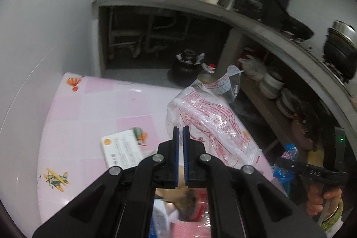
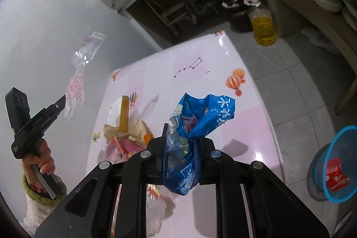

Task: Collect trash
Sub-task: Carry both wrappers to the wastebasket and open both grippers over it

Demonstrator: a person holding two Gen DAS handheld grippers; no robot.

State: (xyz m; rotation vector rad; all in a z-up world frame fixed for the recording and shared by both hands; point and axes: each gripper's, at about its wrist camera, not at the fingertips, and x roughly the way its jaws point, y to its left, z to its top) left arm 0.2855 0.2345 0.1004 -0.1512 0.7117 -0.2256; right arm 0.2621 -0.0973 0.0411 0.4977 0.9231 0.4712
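My left gripper is shut on a clear plastic bag with red print, which it holds up above the pink table. From the right wrist view the same bag dangles off the left gripper, which a hand grasps at the left. My right gripper is shut on a crumpled blue plastic bag, lifted off the tabletop. In the left wrist view, the blue bag and the right gripper show at the lower right.
A small white and yellow box, brown paper and pink-red wrappers lie on the table. A blue mesh waste basket holding a red wrapper stands on the floor at the right. An oil bottle and a dark jar stand beyond the table.
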